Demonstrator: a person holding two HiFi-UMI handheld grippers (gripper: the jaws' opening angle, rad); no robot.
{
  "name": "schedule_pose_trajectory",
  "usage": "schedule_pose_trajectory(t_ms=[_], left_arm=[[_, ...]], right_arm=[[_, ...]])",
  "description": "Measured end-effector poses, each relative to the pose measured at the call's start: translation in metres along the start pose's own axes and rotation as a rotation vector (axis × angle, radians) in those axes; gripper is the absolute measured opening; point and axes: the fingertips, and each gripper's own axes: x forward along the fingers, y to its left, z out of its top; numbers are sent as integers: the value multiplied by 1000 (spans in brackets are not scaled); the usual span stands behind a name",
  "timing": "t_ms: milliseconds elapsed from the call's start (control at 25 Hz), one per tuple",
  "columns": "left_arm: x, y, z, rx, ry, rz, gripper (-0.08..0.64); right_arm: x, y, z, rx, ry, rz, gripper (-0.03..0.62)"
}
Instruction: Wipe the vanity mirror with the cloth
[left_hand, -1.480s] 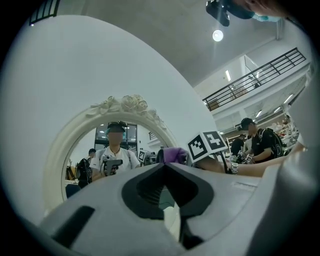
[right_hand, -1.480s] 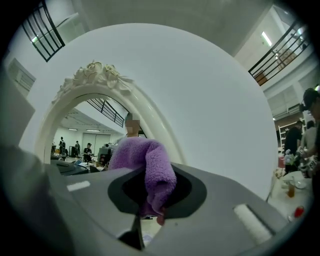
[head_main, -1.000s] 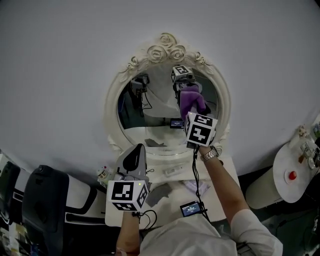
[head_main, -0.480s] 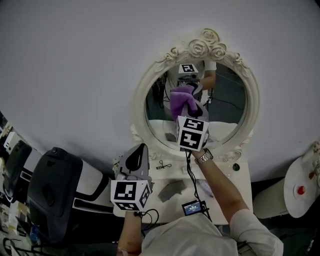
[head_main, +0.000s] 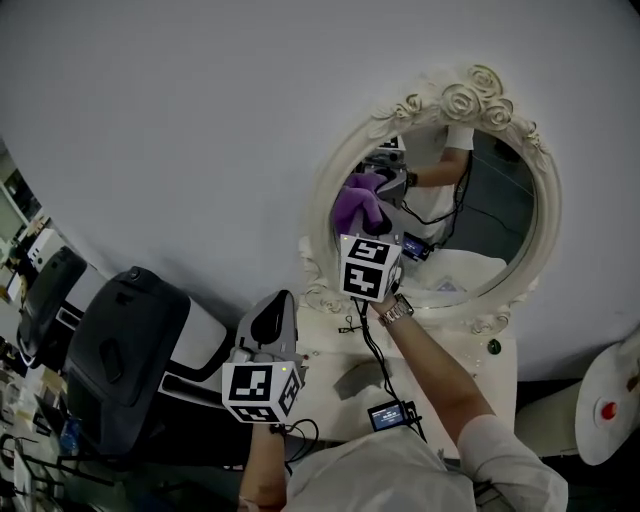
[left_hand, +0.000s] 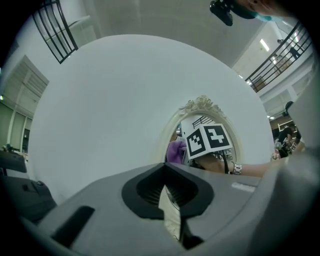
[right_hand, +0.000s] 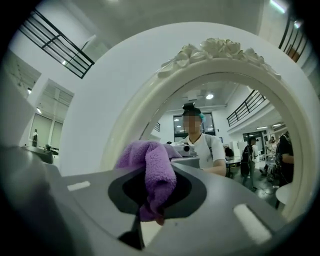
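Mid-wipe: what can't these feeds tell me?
- Right gripper view: whether the cloth touches the mirror; its own bulk hides contact.
- Head view: same contact, behind the right gripper's cube.
- Head view: small items on the vanity table, too small to name.

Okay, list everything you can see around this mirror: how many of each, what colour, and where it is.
wall: one, white, behind the mirror
vanity mirror: one, cream frame carved with roses, upright above the table
vanity table: one, white, under the mirror
cloth: one, purple, in the right claw, against the left part of the glass
chairs: apparently two, black, left of the table
side table: one, white, round, at the right edge
red object: one, on the side table
small screen: one, black, on a cable by the right forearm
watch: one, silver, right wrist
right claw: grey, shut on the cloth
left claw: grey, shut, empty, held low before the table
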Motion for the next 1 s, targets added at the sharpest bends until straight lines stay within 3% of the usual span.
schedule_pose_trajectory(t_ms=[200, 440, 560, 760, 1000], left_arm=[[-3, 2, -7, -20, 12, 9, 3], [25, -42, -14, -30, 25, -111, 3], [46, -83, -15, -32, 25, -214, 3], [74, -160, -17, -42, 23, -402, 3], [90, -224, -18, -50, 24, -533, 3]], right_arm=[[5, 16, -7, -16, 30, 64, 54], [-27, -9, -13, -7, 13, 88, 55], [-45, -55, -16, -30, -8, 9, 55], [-73, -170, -32, -32, 24, -199, 55], [-108, -276, -55, -41, 67, -380, 57]])
